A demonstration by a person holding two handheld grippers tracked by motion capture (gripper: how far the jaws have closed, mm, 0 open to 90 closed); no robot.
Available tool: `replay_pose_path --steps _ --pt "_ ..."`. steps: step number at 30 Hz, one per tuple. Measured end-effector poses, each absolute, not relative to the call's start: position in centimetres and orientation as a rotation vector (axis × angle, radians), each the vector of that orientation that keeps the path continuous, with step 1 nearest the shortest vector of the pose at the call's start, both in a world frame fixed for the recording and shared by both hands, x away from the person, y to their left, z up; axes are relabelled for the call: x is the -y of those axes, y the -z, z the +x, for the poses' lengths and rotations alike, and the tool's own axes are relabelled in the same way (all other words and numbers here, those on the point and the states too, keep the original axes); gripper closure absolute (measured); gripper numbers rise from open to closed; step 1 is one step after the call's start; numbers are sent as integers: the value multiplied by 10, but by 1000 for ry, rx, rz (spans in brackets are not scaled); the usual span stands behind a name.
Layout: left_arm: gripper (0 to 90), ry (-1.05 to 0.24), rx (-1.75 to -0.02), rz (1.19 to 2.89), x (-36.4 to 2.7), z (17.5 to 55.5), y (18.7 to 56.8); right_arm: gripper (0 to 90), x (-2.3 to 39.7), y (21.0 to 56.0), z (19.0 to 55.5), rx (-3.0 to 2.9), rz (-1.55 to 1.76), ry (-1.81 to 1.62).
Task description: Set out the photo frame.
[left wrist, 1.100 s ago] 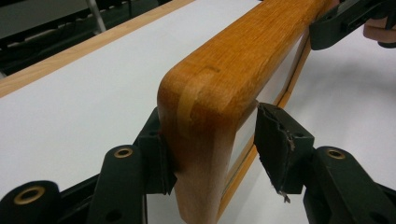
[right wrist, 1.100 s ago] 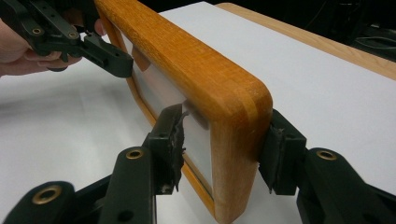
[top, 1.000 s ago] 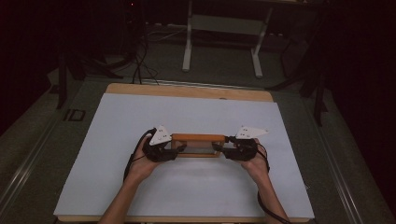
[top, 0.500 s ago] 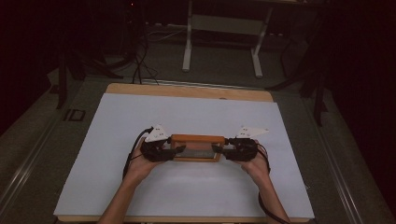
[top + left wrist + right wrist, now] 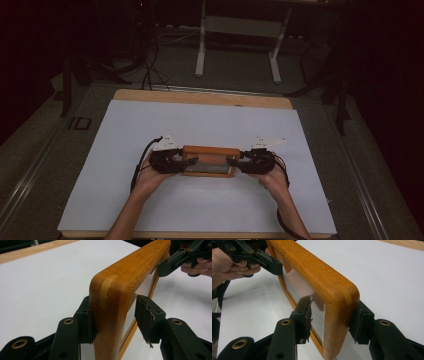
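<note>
Wooden frame [image 5: 210, 160] stands on its long edge on the white sheet covering the table [image 5: 200, 120], near the middle and toward our side, its rounded top rail running left to right in the high view. We see a clear pane set in the frame, with a thin orange inner border around it.

Left gripper [image 5: 172, 162] sits at the frame's left end, held in our left hand [image 5: 150, 175]. In the left gripper view the frame's corner stands between its fingers: the finger [image 5: 86, 325] on the back face touches the wood, while the other finger [image 5: 147, 317] stands just off the pane side with a visible gap. So the fingers are apart around the corner, not clamped on it.

Right gripper [image 5: 247, 163] sits at the frame's right end, held in our right hand [image 5: 275, 177]. In the right gripper view the finger [image 5: 360, 322] on the back face touches the wood; the finger [image 5: 304, 315] on the pane side lies very near the glass, and we cannot tell whether it touches. We cannot say whether this pair is clamped.

A cable [image 5: 142, 160] loops from the left gripper over the sheet
</note>
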State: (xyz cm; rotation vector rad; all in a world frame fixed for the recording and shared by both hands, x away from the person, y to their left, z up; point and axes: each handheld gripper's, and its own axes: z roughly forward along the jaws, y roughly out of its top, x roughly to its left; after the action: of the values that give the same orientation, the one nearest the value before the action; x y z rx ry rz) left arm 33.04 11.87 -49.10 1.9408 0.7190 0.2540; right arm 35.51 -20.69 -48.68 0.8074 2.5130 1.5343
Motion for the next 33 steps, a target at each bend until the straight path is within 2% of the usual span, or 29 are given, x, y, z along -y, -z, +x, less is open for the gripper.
replay_pose_path --steps 19,33 --pt "524 -125 -765 1940 -118 333 503 568 209 487 353 -2587 878 -1472" --pt "470 -187 -816 1941 -111 338 506 542 206 491 359 -2555 922 -1453"
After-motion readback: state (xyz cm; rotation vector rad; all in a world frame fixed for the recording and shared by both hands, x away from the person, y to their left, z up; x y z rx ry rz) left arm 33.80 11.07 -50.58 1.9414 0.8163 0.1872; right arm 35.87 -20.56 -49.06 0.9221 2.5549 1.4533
